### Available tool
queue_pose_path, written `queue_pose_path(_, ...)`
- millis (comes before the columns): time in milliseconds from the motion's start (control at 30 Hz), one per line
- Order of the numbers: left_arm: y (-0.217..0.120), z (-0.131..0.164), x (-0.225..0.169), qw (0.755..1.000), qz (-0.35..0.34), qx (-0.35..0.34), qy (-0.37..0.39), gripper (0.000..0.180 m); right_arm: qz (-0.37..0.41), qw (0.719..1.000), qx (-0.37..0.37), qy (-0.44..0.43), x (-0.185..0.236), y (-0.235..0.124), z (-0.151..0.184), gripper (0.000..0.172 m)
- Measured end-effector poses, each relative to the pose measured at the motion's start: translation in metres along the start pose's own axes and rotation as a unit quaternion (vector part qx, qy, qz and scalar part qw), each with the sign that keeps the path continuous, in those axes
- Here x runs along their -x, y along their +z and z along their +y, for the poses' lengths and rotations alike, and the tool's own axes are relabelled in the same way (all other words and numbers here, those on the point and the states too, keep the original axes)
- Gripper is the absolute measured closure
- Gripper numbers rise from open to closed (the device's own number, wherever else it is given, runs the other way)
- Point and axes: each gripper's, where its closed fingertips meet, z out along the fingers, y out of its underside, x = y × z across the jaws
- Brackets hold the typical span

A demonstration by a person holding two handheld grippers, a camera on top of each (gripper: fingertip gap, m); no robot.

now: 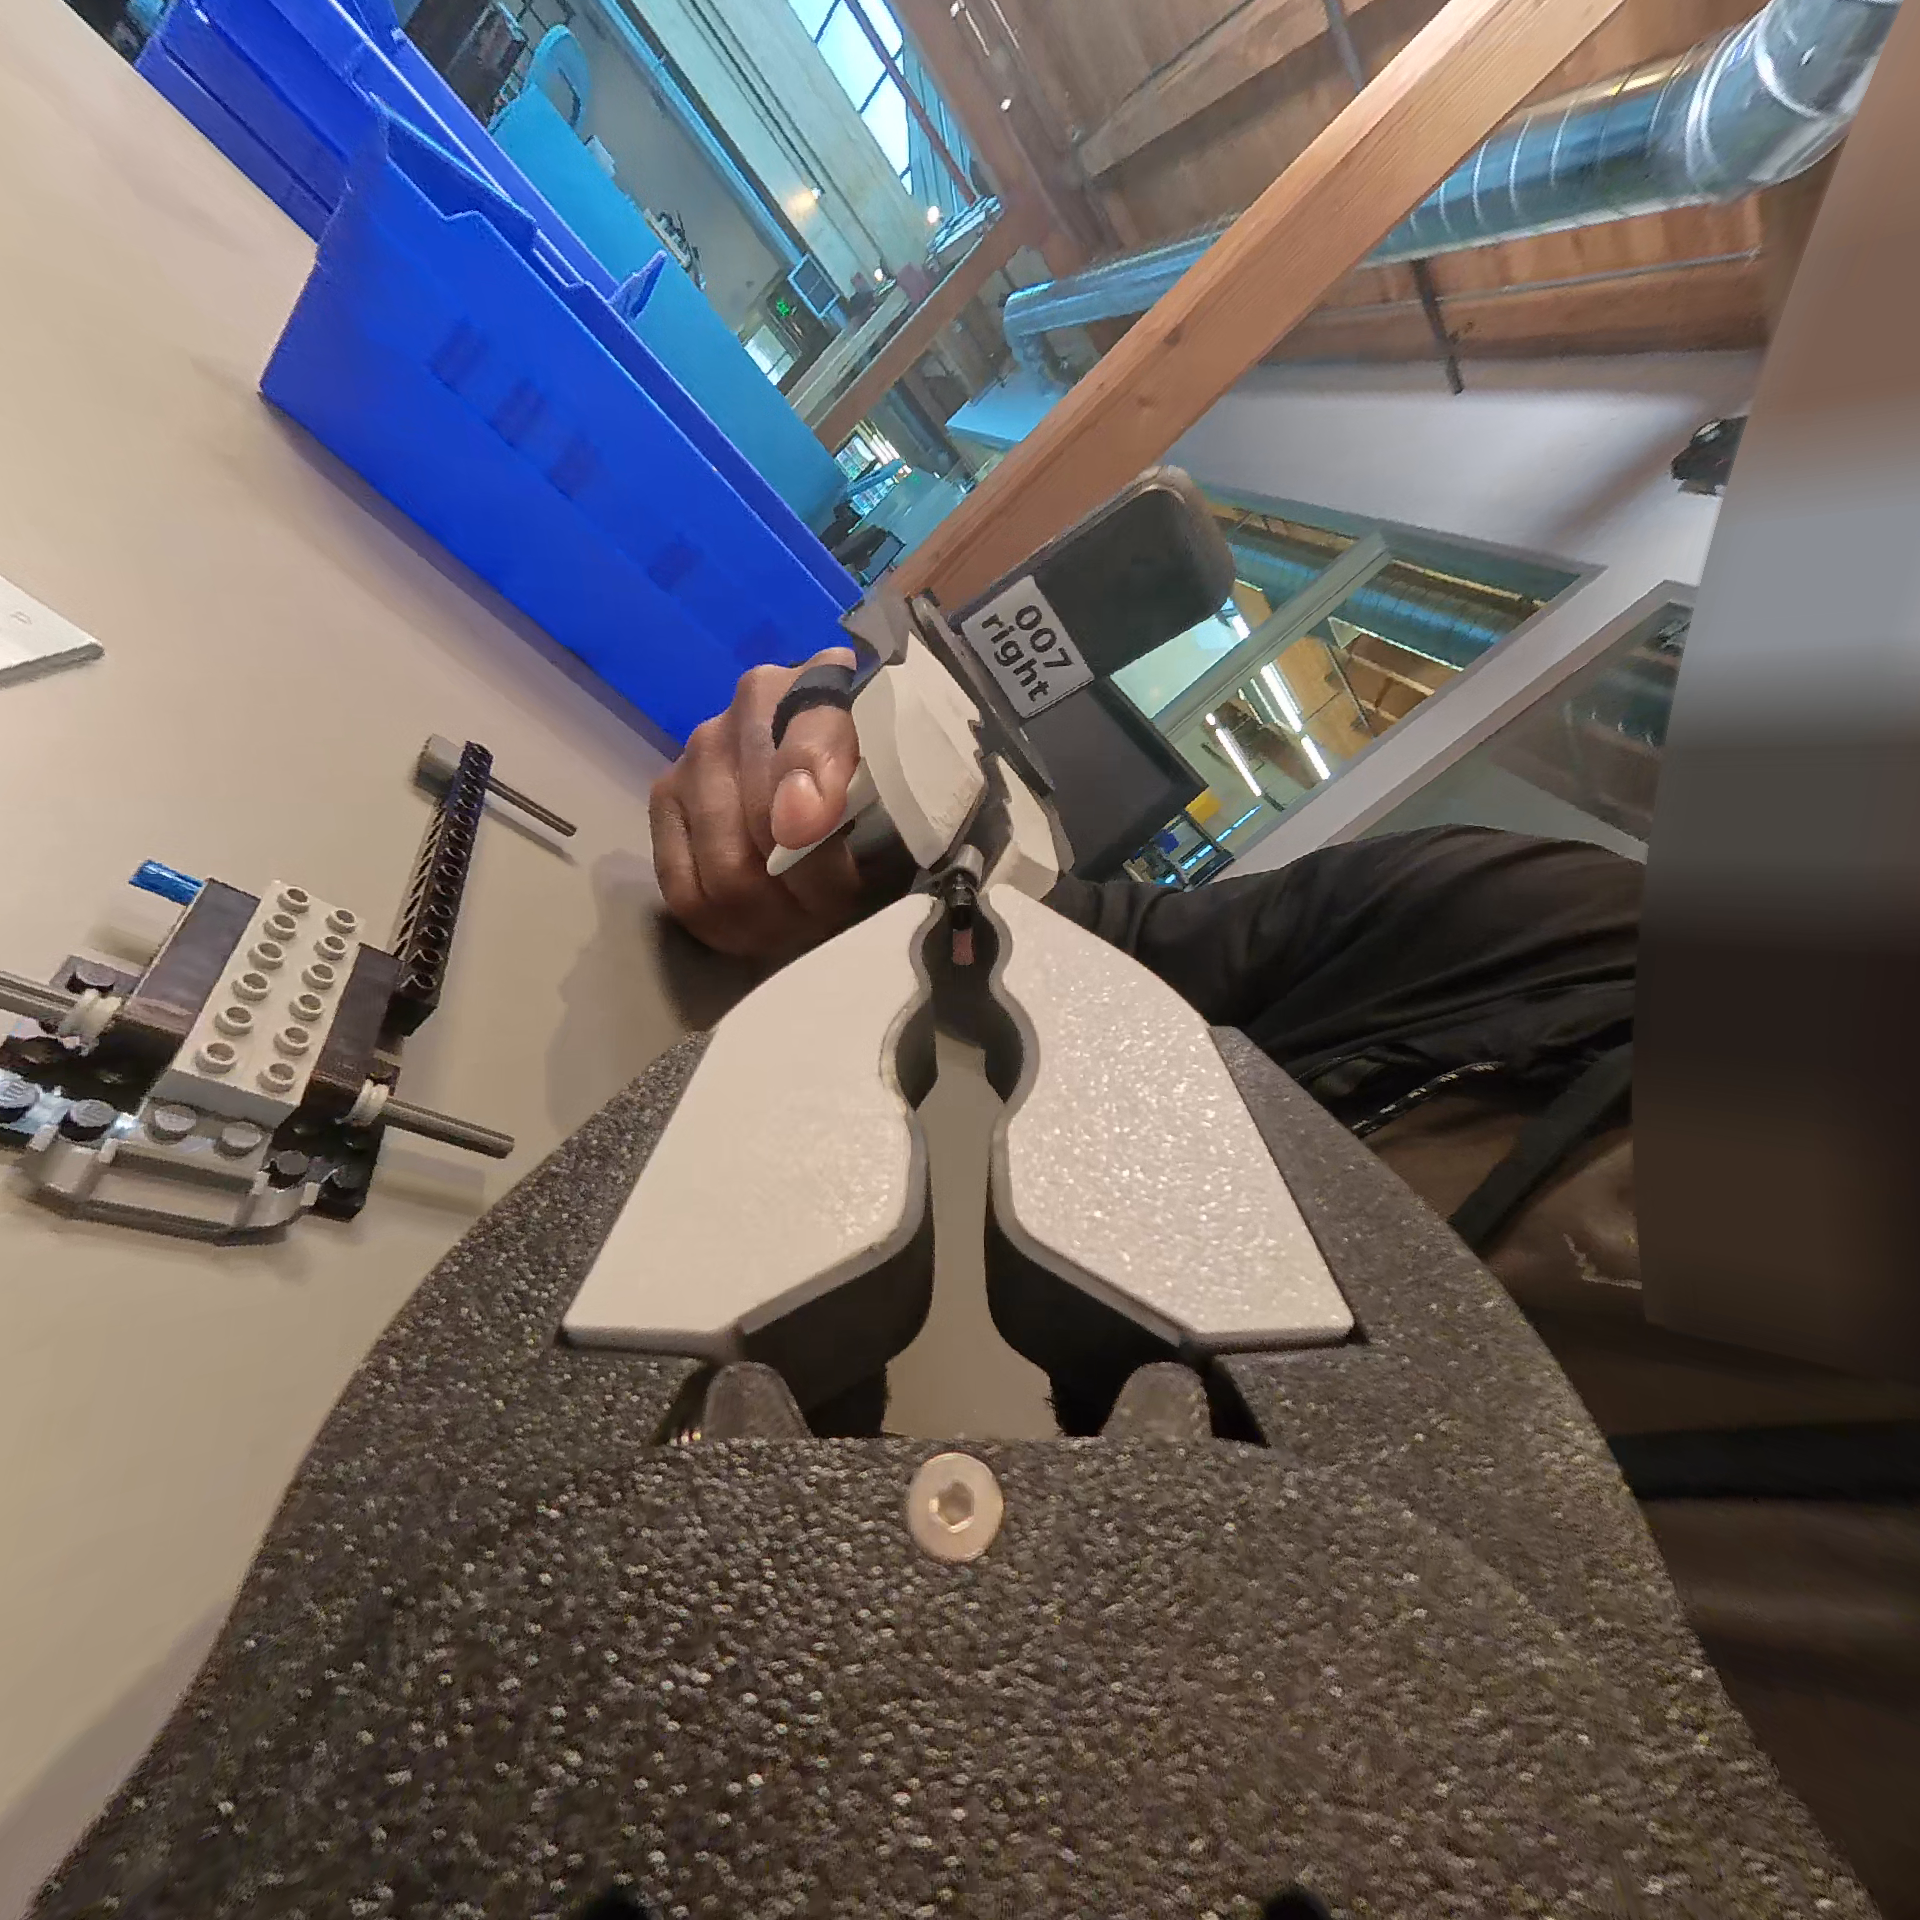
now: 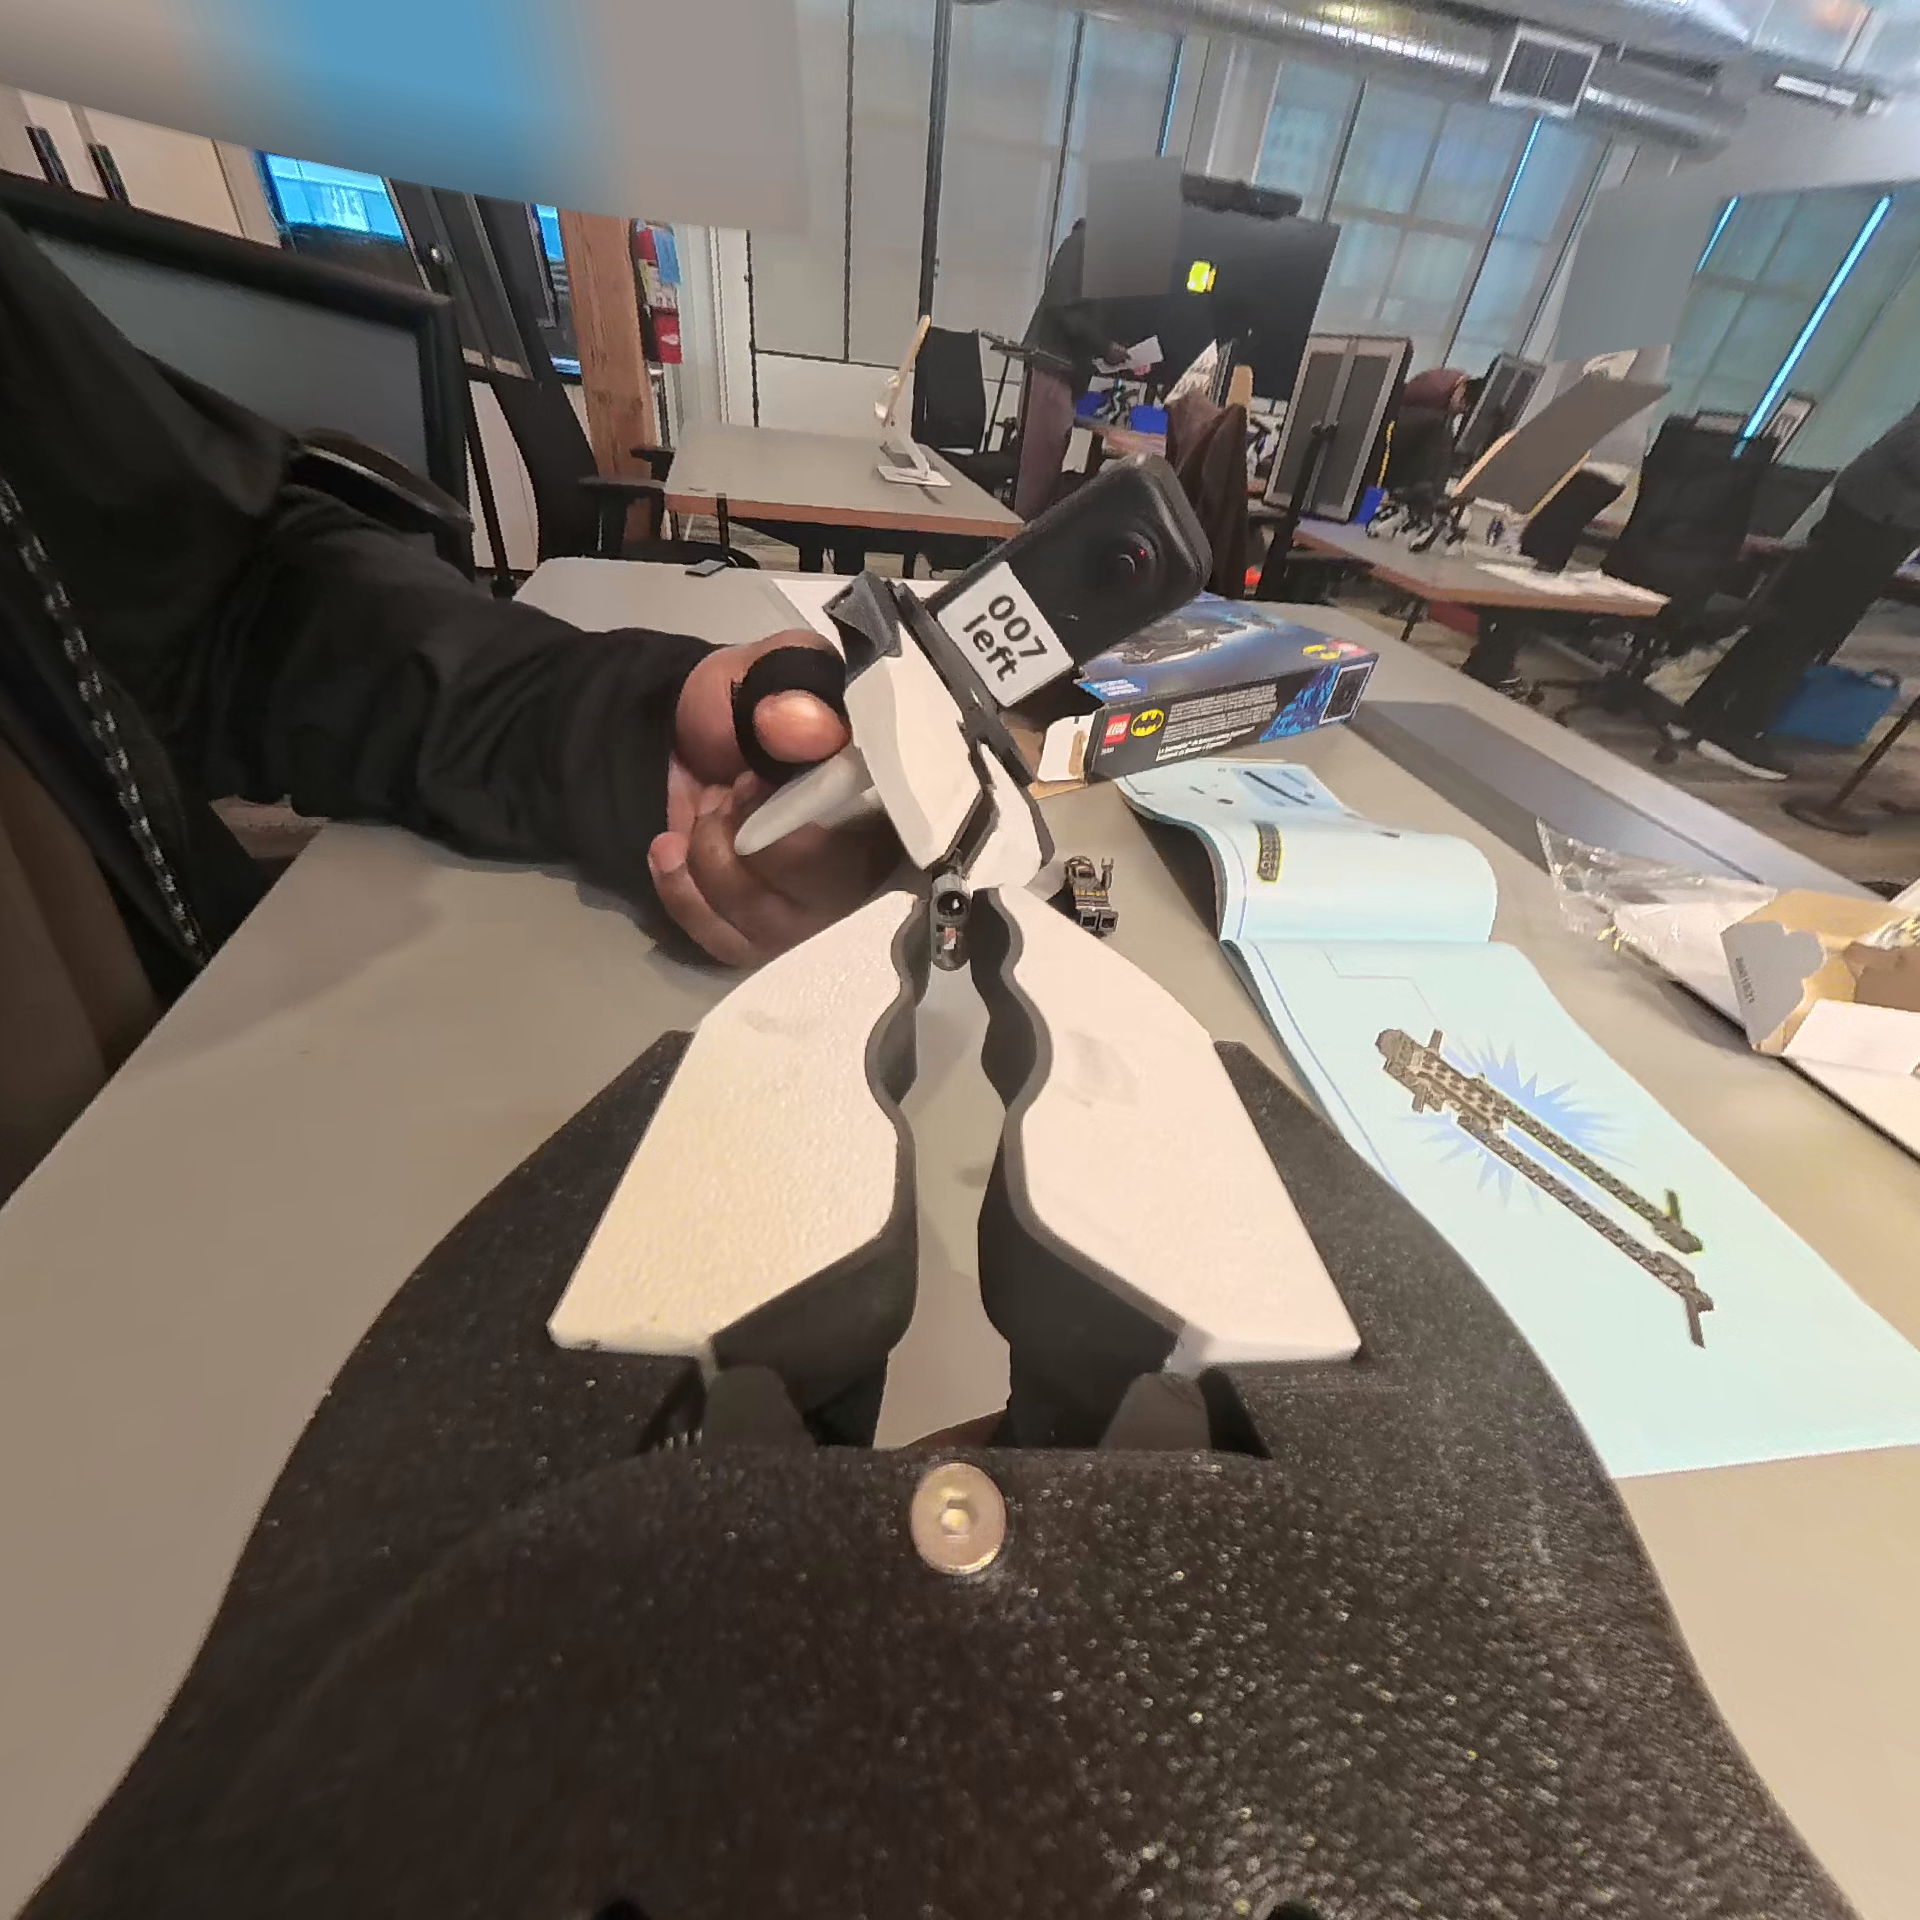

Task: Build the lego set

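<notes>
Above the smooth grey tabletop (image 2: 312, 1039) the two grippers meet tip to tip. The right gripper (image 2: 948, 935) has matte white, pebbled fingers (image 2: 821, 1039) with wavy black inner edges; they stand narrow and pinch a small dark grey tubular piece (image 2: 948, 914) with a round open end. The left gripper (image 1: 961, 930), built alike with its fingers (image 1: 1101, 1039) nearly together, grips a thin dark pin (image 1: 961, 914) with a reddish band, whose far end meets the right gripper's tips. Each gripper has a grainy black foam-textured body with one round metal screw.

On the tabletop to the left lies one studded brick assembly (image 1: 239, 1049): a pale grey block with two rows of studs on dark plates, two grey axles, and one long black beam (image 1: 447, 873) pierced with holes. One glossy blue plastic bin (image 1: 540, 416) stands behind it. To the right are one open booklet (image 2: 1455, 1039) with light blue pages, one dark cardboard box (image 2: 1236, 696), one small dark minifigure (image 2: 1091, 888) and one crinkled clear bag (image 2: 1621, 883).
</notes>
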Motion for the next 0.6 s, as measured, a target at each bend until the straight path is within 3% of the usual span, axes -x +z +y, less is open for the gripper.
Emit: queue_pose_path(600,0.0036,-0.0024,-0.0063,0.993,0.058,-0.035,-0.092,0.177,0.053,0.986,0.003,-0.156,0.0012,-0.0035,-0.0069,0.164)
